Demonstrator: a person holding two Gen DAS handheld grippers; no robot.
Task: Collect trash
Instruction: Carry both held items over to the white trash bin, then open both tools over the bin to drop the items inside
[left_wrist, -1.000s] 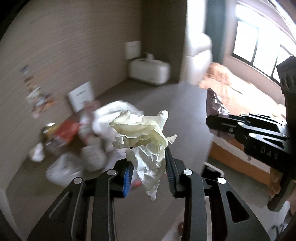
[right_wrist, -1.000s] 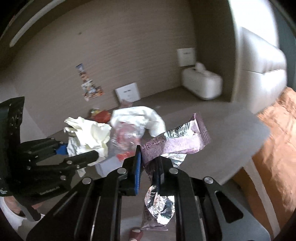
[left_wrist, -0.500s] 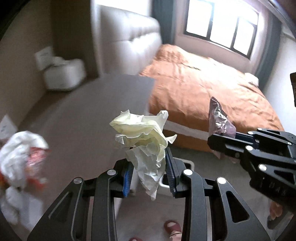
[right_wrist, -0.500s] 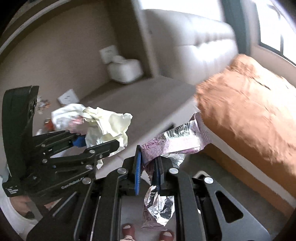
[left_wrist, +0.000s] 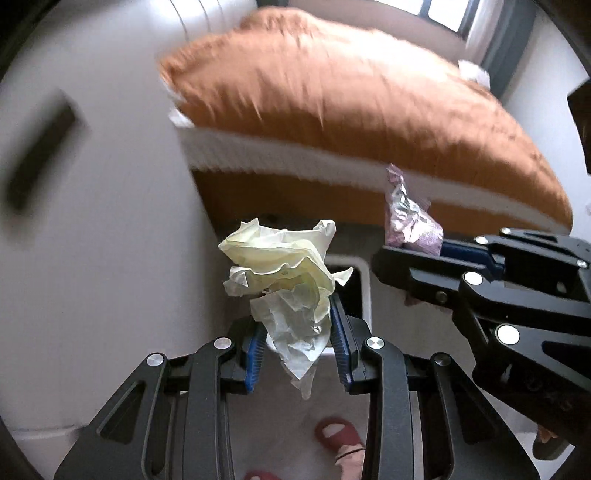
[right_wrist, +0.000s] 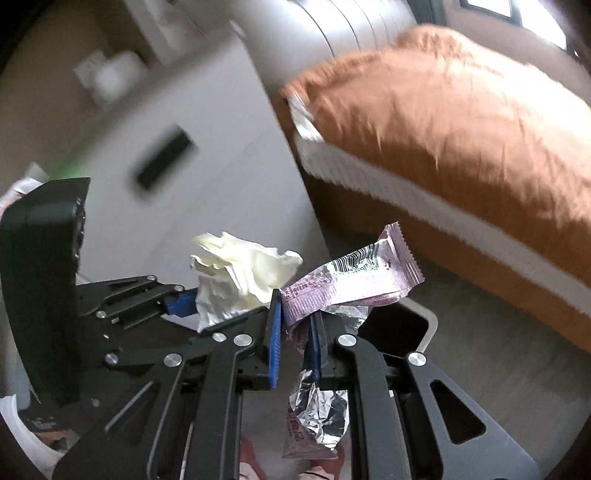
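Left wrist view: gone from sight since a second ago, the heap of bags and wrappers by the wall. Now filling the upper frame instead, one bed (left_wrist: 354, 110) with an orange cover, blurred. Below it, partly hidden by the paper, one white-rimmed bin (left_wrist: 364, 284) with a dark opening on the floor, just beside the bed's near edge. Unchanged throughout: left gripper (left_wrist: 298, 347) with fingers narrow, clamped on one crumpled paper wad (left_wrist: 284, 273), cream above and white below, held over the bin. At right, right gripper (left_wrist: 417, 254) pinching one purple foil wrapper (left_wrist: 410, 218), held just beside the bed's near edge. Lower frame: two red slippers, one whole (left_wrist: 338, 435), one cut by the frame edge.

Right wrist view: earlier, a plain wall, a white box on the floor and the trash heap; now the same bed (right_wrist: 461, 129), a white cabinet face (right_wrist: 207, 162) with one dark slot, and the bin's (right_wrist: 430, 325) rim under the wrapper. Right gripper (right_wrist: 295, 332) fingers narrow, closed as before on the one wrapper (right_wrist: 354, 280), silver lining hanging below. At left, left gripper (right_wrist: 207, 314) gripping the one paper wad (right_wrist: 240, 273), touching or just beside the wrapper; cannot tell which.
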